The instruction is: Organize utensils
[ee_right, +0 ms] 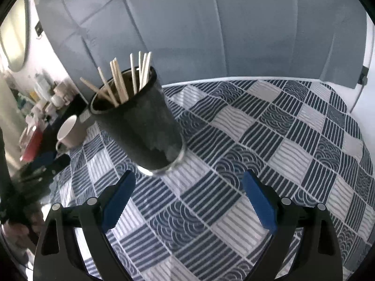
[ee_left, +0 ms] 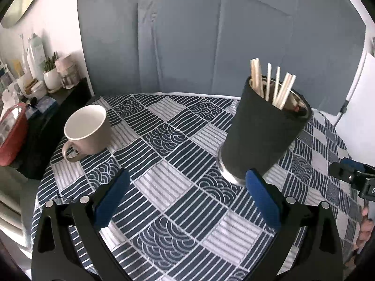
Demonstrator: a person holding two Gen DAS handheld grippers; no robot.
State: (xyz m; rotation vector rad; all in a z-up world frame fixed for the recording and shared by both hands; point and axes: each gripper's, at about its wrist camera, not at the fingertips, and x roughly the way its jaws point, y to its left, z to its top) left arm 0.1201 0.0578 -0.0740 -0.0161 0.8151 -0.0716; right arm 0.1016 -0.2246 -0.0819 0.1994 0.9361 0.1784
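— Two grippers, both with nothing in them: my left gripper [ee_left: 187,187] has its jaws wide apart over the tablecloth [ee_left: 164,140], and my right gripper [ee_right: 187,192] is spread the same. Where are the utensils?

— Chopsticks [ee_left: 269,84] stand in the dark holder [ee_left: 264,135], right of centre in the left view. I judge they are bundled there for sorting.

— Their axis?

— Near upright, tips fanning upward. The mug [ee_left: 89,128] sits mid-left, apart from them, mouth up.

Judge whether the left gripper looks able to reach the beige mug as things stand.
Probably yes. The left gripper is open above the patterned tablecloth, and nothing lies between it and the beige mug. The black chopstick holder stands off to the other side.
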